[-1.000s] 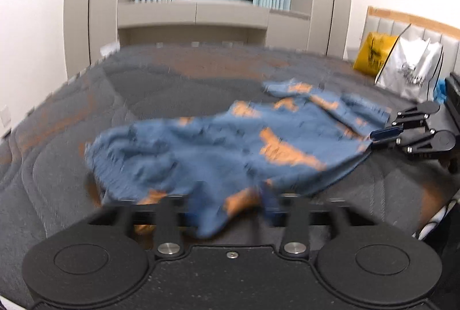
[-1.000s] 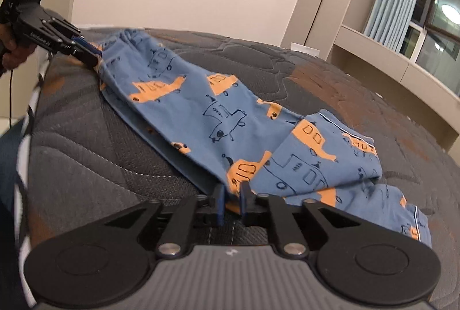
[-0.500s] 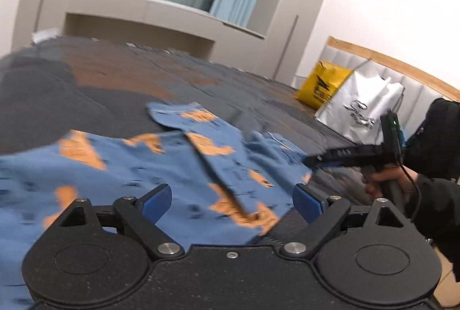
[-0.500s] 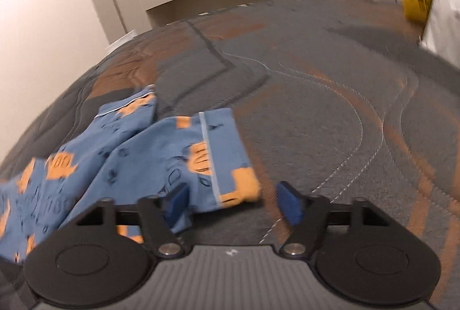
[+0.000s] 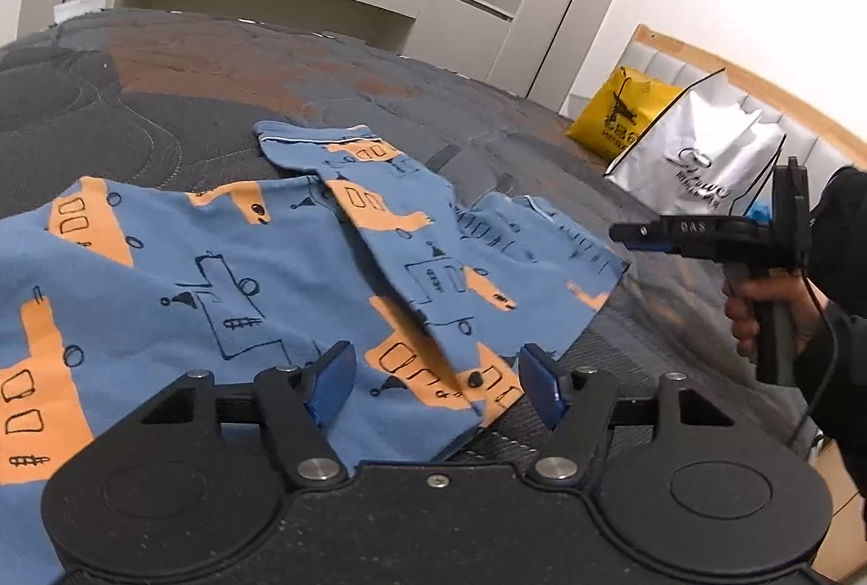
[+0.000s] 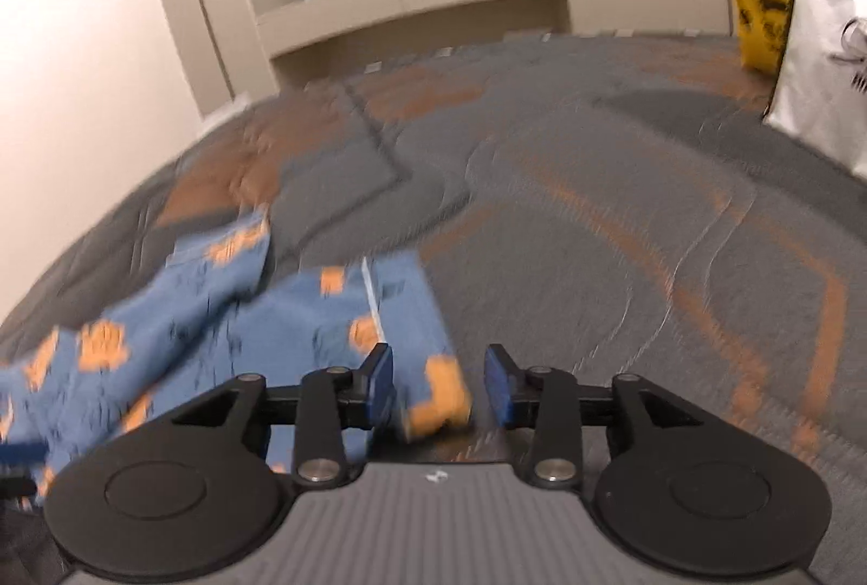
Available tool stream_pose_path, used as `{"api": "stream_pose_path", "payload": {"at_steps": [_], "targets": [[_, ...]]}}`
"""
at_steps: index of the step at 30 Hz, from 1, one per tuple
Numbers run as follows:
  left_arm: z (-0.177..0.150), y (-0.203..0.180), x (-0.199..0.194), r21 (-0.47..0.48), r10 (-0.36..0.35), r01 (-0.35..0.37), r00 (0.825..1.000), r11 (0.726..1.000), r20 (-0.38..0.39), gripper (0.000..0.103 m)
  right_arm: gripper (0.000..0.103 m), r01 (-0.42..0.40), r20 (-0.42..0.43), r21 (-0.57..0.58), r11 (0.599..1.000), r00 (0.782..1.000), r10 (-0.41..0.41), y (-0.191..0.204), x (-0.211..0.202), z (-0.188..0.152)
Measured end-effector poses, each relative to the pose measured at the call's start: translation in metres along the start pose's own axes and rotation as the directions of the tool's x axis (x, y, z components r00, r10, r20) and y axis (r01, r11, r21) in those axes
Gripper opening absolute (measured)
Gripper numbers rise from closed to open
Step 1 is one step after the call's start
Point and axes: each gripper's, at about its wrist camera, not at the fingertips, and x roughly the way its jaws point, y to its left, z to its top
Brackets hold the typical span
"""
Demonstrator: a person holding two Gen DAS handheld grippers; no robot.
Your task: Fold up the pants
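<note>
Bed (image 5: 162, 86): pants (image 5: 217, 270) between closing tongs (image 5: 433, 384).

Soft matt cloth pants (image 5: 303, 292) are lying on the mattress's (image 5: 179, 97) quilted, stitched fabric; glossy crinkled plastic is showing on the far right yellow bag (image 5: 618, 119) and white bag (image 5: 704, 156).

Both wrist views low over pants (image 5: 336, 270)

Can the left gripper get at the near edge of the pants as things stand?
Probably yes: the pants lie flat on the bed, their edge between the left gripper's closing jaws, unobstructed.
</note>
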Motion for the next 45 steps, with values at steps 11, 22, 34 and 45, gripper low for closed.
{"api": "stream_pose_path", "payload": {"at_steps": [11, 22, 34, 45], "targets": [[-0.003, 0.006, -0.009, -0.044, 0.008, -0.007, 1.000, 0.999, 0.010, 0.071, 0.077, -0.189, -0.077, -0.324, 0.927, 0.982, 0.173, 0.156, 0.064, 0.065], [0.001, 0.020, -0.009, -0.102, -0.028, 0.027, 1.000, 0.994, -0.004, 0.034, 0.012, -0.187, -0.284, -0.552, 0.812, 0.958, 0.028, 0.309, 0.189, 0.064], [0.001, 0.003, 0.005, -0.025, -0.020, 0.019, 0.999, 0.999, -0.034, 0.000, 0.001, -0.096, 0.035, -0.374, 0.922, 0.992, 0.118, 0.200, 0.069, 0.085], [-0.001, -0.018, 0.010, 0.111, 0.033, -0.023, 0.996, 0.994, -0.081, 0.000, 0.001, -0.009, 0.114, -0.172, 0.985, 0.993, 0.029, 0.060, -0.040, 0.036]]}}
